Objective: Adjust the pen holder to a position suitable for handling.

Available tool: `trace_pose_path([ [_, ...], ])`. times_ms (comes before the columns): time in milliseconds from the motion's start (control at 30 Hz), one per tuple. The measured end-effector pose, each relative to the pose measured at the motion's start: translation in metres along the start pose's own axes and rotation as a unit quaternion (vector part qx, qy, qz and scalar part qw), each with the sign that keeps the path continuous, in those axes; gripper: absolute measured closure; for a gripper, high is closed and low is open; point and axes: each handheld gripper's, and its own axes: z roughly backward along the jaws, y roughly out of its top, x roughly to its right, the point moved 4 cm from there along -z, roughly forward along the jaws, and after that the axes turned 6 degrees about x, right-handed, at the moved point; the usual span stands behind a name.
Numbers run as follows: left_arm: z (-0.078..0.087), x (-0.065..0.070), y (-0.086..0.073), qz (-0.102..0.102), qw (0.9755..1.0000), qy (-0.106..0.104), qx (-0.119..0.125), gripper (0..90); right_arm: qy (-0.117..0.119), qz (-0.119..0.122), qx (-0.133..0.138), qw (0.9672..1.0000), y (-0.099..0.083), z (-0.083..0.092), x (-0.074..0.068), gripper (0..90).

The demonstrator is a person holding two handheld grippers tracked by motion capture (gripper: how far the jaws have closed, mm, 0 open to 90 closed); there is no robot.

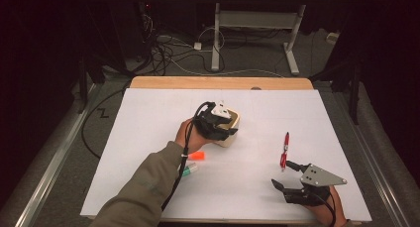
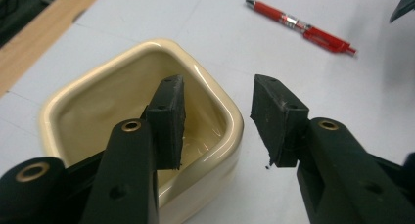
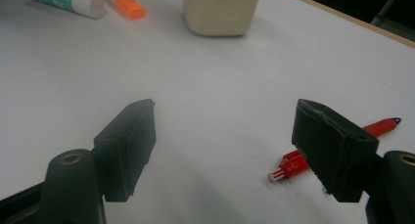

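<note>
Left gripper view: my left claw (image 2: 218,121) stands spread across the near wall of the cream pot (image 2: 98,94), one pad inside, one outside, neither pressing. If I lift away carelessly, the inner pad could hook the glossy rim and tip it. The pot is squarish, rounded at the corners, empty, at mid-frame in the high view. My right claw (image 3: 222,150) is spread too, just beside the red pen (image 3: 337,148) at lower right.

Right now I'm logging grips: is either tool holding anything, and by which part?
Nothing is held. The left tool is open astride the wall of the cream cup, one jaw inside, one outside, pads clear of it. The right tool is open above the table.
</note>
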Motion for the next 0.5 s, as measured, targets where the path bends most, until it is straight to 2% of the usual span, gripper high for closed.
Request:
trace_pose_path([
  [67, 0.003, 0.0, 0.0, 0.0, 1.0, 0.007, 0.004, 49.4, -0.001, 0.002, 0.001, 1.0, 0.0, 0.0, 0.0, 24.7],
  [233, 0.026, 0.006, 0.0, -0.024, 0.9988, 0.027, 0.034, 44.0, -0.004, 0.004, 0.005, 1.0, 0.001, 0.001, 0.0, 24.7],
  [267, 0.026, 0.006, 0.0, -0.024, 0.9988, 0.027, 0.034, 43.0, -0.005, 0.004, 0.006, 1.0, 0.001, 0.001, 0.001, 24.7],
  [367, 0.037, 0.01, -0.005, -0.045, 0.9971, 0.046, 0.042, 41.0, -0.007, 0.003, 0.01, 0.9999, 0.002, 0.003, 0.001, 24.7],
  [400, 0.044, 0.012, -0.009, -0.055, 0.9955, 0.061, 0.047, 40.4, -0.009, 0.004, 0.01, 0.9999, 0.002, 0.003, 0.002, 24.7],
  [433, 0.044, 0.012, -0.009, -0.055, 0.9955, 0.061, 0.047, 32.8, -0.009, 0.004, 0.01, 0.9999, 0.002, 0.003, 0.002, 24.7],
  [467, 0.049, 0.015, -0.015, -0.061, 0.9938, 0.078, 0.05, 32.1, -0.009, 0.003, 0.013, 0.9999, 0.002, 0.003, 0.002, 24.7],
  [500, 0.049, 0.015, -0.015, -0.061, 0.9938, 0.078, 0.05, 32.0, -0.01, 0.004, 0.012, 0.9999, 0.003, 0.003, 0.002, 24.7],
])
